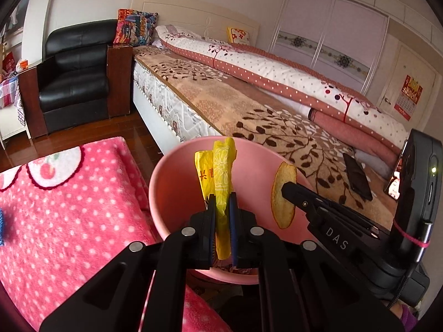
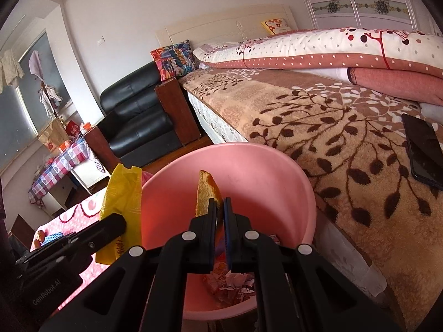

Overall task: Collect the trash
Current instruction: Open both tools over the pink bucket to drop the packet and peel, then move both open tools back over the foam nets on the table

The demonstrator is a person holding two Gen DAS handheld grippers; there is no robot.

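Note:
A pink plastic bin (image 1: 171,188) (image 2: 265,177) stands on the floor between the bed and a pink dotted blanket. My left gripper (image 1: 222,204) is shut on a crumpled yellow wrapper (image 1: 218,171), held upright over the bin's mouth. My right gripper (image 2: 219,207) is shut on a piece of orange peel (image 2: 206,191), also above the bin. In the left wrist view the peel (image 1: 282,196) hangs to the right, pinched by the right gripper (image 1: 285,188). In the right wrist view the yellow wrapper (image 2: 121,191) shows at the left. Crumpled paper scraps (image 2: 232,285) lie in the bin's bottom.
The bed with a brown leaf-pattern blanket (image 2: 346,144) runs along the right; a black phone (image 2: 423,149) lies on it. A pink dotted blanket (image 1: 63,210) covers a surface at the left. A black armchair (image 1: 74,74) stands behind on the wooden floor.

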